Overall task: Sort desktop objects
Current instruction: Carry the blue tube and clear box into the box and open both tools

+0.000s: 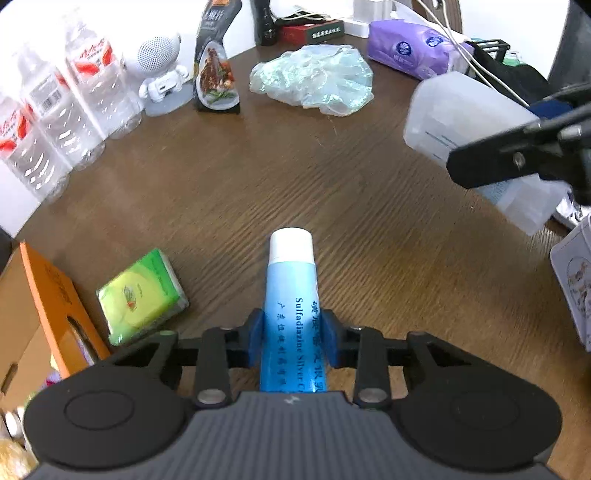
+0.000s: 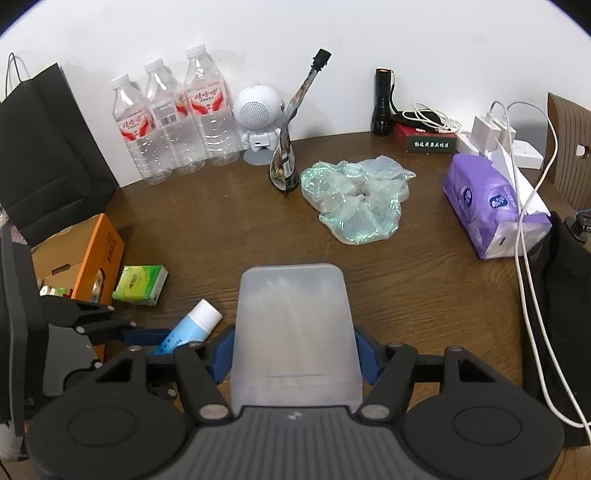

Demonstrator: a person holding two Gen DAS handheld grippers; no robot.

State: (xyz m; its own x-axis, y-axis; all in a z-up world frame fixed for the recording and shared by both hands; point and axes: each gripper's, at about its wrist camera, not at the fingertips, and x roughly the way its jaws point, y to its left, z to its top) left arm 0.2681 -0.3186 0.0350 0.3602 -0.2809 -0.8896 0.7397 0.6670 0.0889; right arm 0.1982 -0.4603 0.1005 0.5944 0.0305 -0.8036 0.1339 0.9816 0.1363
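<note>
Left wrist view: blue tube point(image 1: 291, 295) lies clamped between the jaws.

A round-edged wooden table point(image 2: 229, 221) of dark brown grain stands against a plain white wall point(image 2: 332, 29) — evenly lit. At the far right, a brown slatted chair back point(image 2: 570, 147).

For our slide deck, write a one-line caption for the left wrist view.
Left gripper shut on a blue ointment tube above the wooden table, green tissue pack nearby.
</note>
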